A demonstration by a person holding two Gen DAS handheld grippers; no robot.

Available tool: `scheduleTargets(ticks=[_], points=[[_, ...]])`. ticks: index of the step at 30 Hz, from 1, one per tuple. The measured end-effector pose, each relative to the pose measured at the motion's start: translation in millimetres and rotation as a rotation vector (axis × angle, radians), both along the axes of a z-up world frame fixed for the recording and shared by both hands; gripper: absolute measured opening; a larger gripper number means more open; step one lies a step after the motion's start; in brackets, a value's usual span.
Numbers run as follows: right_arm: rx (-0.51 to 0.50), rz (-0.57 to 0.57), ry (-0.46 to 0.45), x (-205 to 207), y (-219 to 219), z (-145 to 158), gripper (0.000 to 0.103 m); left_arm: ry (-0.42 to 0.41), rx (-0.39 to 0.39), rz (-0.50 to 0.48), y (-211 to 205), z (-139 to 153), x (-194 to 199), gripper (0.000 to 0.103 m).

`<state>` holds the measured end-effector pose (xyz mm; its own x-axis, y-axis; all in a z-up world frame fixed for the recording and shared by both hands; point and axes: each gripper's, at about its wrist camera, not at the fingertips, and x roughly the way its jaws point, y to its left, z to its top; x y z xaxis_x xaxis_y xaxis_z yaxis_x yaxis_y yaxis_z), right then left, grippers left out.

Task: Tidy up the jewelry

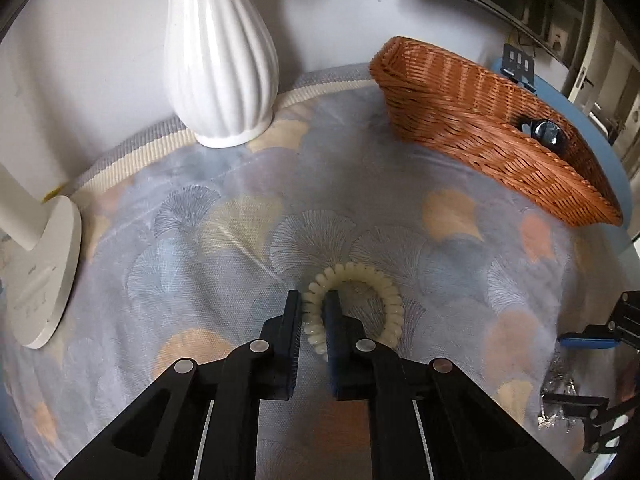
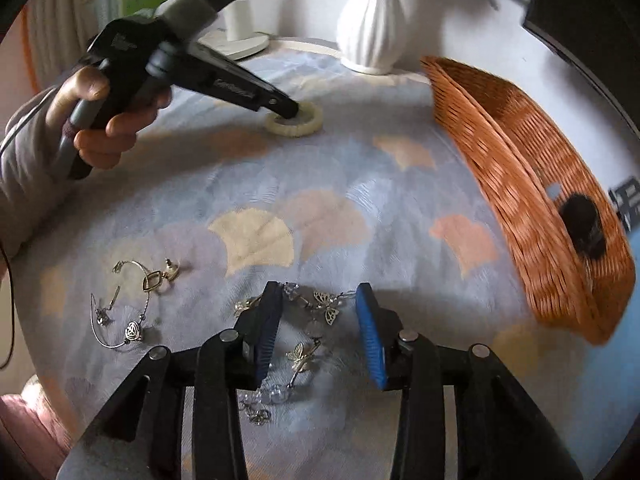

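Left wrist view: left gripper (image 1: 314, 312) is closed on one side of the cream spiral bracelet (image 1: 354, 306), lying flat on the patterned cloth (image 1: 240, 184) well short of the wicker basket (image 1: 492, 128); slippage is risked, the springy coil being thinly pinched.

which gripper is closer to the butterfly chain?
Right. The right gripper hangs open straddling the butterfly chain; the left gripper is across the cloth, shut on the coil bracelet.

open patterned cloth (image 1: 248, 184) mid-table, wicker basket (image 1: 500, 136) walling the right, white vase (image 1: 220, 60) at back, lamp base (image 1: 44, 272) left
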<state>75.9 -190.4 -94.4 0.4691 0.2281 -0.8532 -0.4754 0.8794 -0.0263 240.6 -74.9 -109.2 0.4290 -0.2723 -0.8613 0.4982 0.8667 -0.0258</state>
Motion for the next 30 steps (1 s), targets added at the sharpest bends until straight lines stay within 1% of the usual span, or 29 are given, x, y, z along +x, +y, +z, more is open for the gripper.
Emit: scheduleTargets(ticks=[3,7,8,9,10,11,13,16,19,21,23,25,30], points=[[0.003,0.027,0.001,0,3,-1,0.042,0.014,-0.035,0.004,5,2,3,0.011],[0.017,0.061,0.009,9,13,-2,0.042,-0.001,-0.028,0.004,1,1,2,0.011],[0.019,0.067,0.009,10,15,-3,0.04,-0.008,-0.025,0.004,0,1,1,0.011],[0.028,0.07,0.012,12,16,-3,0.037,-0.011,-0.026,0.004,5,1,-1,0.011],[0.043,0.075,0.018,11,14,-3,0.027,-0.012,-0.028,0.005,6,1,-2,0.011],[0.061,0.077,0.019,11,15,-4,0.018,-0.013,-0.032,0.008,7,1,-2,0.011],[0.054,0.061,-0.001,6,14,-3,0.012,-0.01,-0.042,0.013,8,1,-1,0.011],[0.066,0.03,0.004,-1,8,-2,0.012,0.003,-0.069,0.02,11,2,0,0.011],[0.079,-0.004,-0.014,-13,0,4,0.012,0.014,-0.103,0.025,15,3,0,0.011],[0.107,-0.037,-0.027,-20,-9,14,0.012,0.008,-0.123,0.024,17,7,-1,0.011],[0.152,-0.068,-0.054,-30,-21,30,0.012,0.004,-0.164,0.007,18,15,-5,0.011],[0.173,-0.1,-0.089,-34,-33,47,0.012,-0.007,-0.19,-0.008,16,26,-9,0.011],[0.216,-0.178,-0.178,-41,-64,90,0.012,-0.04,-0.225,-0.054,6,54,-21,0.011]])
